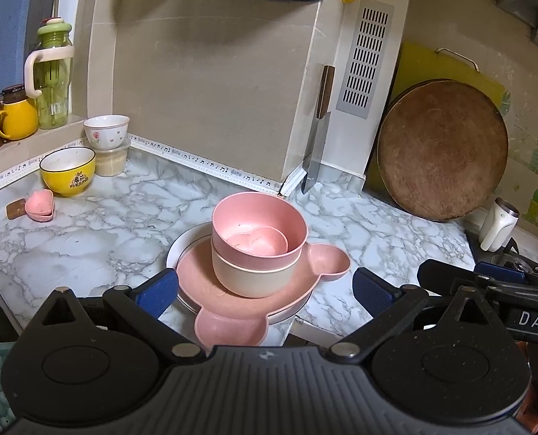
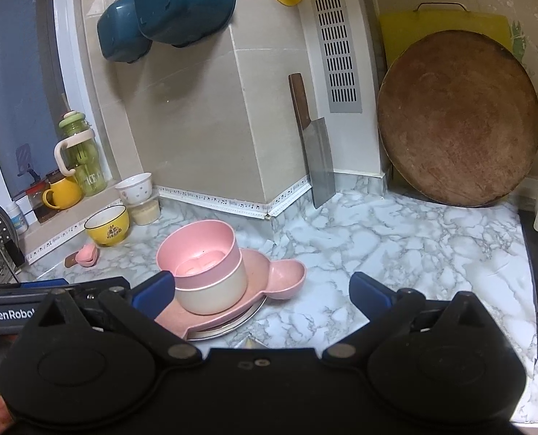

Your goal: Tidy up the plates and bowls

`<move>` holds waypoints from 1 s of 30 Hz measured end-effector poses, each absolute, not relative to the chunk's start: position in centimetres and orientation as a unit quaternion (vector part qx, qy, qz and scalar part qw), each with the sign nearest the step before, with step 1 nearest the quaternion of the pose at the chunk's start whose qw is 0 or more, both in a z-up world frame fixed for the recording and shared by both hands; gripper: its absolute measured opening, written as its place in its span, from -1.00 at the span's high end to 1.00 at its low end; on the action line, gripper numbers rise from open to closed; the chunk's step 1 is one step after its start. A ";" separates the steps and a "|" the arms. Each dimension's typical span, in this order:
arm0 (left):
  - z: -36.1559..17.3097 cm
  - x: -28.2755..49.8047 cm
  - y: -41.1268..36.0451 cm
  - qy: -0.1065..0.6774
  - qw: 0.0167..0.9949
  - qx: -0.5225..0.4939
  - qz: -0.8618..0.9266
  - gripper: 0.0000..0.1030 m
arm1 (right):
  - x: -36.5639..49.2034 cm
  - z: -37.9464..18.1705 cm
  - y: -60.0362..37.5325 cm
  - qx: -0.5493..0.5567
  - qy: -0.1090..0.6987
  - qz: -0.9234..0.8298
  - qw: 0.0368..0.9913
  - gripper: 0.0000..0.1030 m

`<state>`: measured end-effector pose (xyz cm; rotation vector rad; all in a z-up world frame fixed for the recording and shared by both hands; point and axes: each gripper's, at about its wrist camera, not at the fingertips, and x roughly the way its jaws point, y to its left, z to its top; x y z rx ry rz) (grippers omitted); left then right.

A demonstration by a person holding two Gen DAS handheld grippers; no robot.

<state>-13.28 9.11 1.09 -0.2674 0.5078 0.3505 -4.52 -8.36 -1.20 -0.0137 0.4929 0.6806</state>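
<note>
Pink bowl (image 1: 260,226), nested atop cream bowl (image 1: 254,279), pink plate (image 1: 232,301): both my hand-held grippers (image 1: 265,291) (image 2: 261,291) released; stack could topple toward 6 o'clock if nudged.

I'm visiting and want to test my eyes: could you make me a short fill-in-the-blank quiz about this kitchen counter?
1. The pink bowl sits nested inside a ____ bowl.
2. Inside the pink bowl lies a small dish shaped like a ____.
3. The cleaver leans against the ____.
4. Both the left claw and the right claw are ____.

Missing words: cream; heart; wall; open
</note>
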 end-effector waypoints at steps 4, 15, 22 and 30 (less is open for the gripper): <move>0.9 -13.3 9.2 0.253 0.942 -0.136 0.174 -0.99 | -4.4 -1.3 -8.2 -0.009 0.243 0.329 0.913 -1.00; 0.3 -13.3 9.6 0.266 0.936 -0.146 0.177 -0.99 | -4.3 -1.8 -8.0 -0.012 0.257 0.328 0.909 -1.00; 0.3 -13.5 9.5 0.267 0.935 -0.148 0.179 -0.99 | -4.4 -1.8 -8.0 -0.011 0.259 0.328 0.908 -1.00; 0.2 -13.7 9.6 0.272 0.933 -0.156 0.178 -0.99 | -4.7 -1.9 -8.0 -0.012 0.261 0.328 0.908 -1.00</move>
